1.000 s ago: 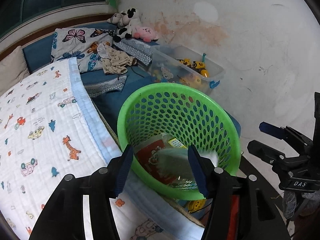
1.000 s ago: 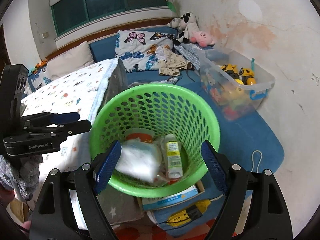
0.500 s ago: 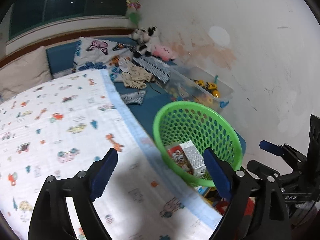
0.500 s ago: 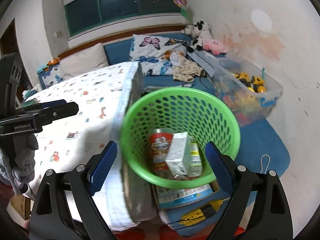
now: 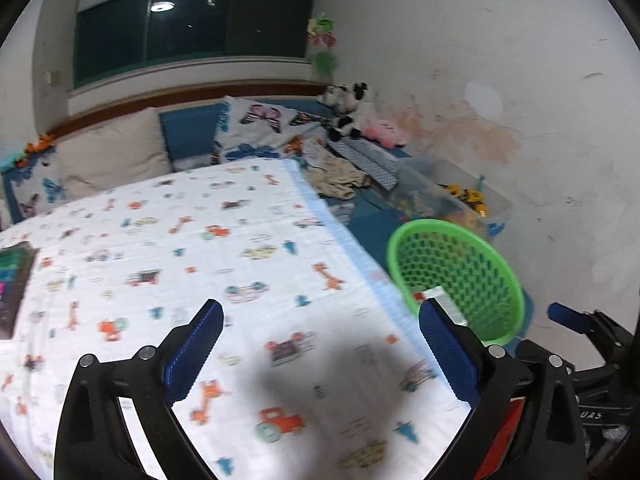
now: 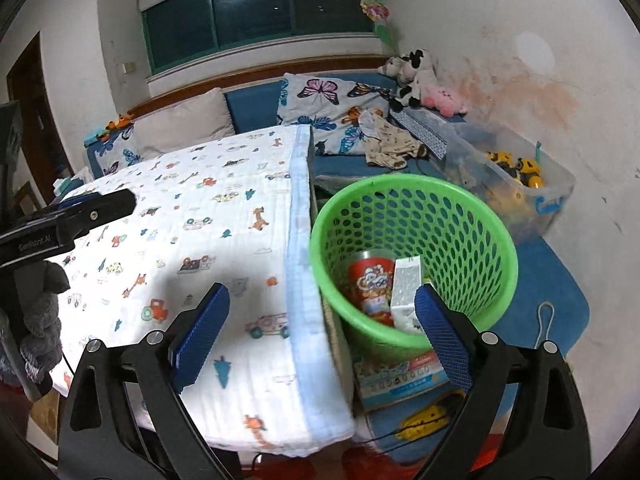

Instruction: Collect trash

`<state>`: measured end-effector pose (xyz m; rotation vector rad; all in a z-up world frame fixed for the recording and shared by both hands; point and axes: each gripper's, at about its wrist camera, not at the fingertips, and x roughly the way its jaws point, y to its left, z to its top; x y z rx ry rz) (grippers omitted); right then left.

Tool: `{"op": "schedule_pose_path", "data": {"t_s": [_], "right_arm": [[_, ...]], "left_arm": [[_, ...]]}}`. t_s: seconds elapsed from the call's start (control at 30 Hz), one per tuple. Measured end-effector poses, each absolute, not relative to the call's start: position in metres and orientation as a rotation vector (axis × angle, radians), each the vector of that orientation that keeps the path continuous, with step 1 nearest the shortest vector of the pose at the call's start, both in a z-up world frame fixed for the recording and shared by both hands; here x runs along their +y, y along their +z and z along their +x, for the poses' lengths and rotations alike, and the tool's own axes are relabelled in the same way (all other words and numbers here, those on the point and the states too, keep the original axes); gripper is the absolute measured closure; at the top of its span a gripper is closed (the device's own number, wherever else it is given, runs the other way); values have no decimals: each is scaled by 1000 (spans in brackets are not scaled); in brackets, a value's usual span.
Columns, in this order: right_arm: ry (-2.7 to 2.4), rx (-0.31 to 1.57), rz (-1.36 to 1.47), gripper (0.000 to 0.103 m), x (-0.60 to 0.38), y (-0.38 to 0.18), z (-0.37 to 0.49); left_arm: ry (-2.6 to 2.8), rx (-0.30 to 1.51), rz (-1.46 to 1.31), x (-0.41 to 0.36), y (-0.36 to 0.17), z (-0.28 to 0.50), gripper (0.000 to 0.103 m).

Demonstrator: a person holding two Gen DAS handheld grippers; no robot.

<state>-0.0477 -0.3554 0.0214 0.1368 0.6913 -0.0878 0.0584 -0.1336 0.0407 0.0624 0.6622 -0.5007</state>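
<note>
A green perforated basket (image 6: 460, 216) stands beside the bed's right edge and holds a red snack cup (image 6: 370, 280) and a white carton (image 6: 406, 288). It also shows in the left wrist view (image 5: 472, 264). My left gripper (image 5: 320, 348) is open and empty above the patterned blanket (image 5: 180, 264). My right gripper (image 6: 322, 336) is open and empty, over the blanket's edge and the basket's near rim. The left gripper also shows at the left of the right wrist view (image 6: 76, 216).
A clear toy bin (image 6: 520, 176) sits against the stained wall. Pillows (image 6: 332, 100), clothes (image 6: 390, 144) and plush toys (image 6: 420, 76) lie at the bed's head. A box (image 6: 400, 376) and a yellow toy (image 6: 430, 416) lie under the basket. A dark object (image 5: 12, 280) lies at the blanket's left.
Both grippers have pulled back and swung left from above the basket to over the blanket. The left jaws have opened wider. The white carton has come to rest in the basket.
</note>
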Motion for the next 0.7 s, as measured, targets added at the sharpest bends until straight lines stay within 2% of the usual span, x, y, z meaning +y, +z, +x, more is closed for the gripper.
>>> {"op": "schedule_pose_path", "data": {"t_s": [0.7], "right_arm": [[-53, 647, 170, 10, -306, 21, -57]], "left_arm": [[-265, 637, 19, -59, 36, 27, 7]]}}
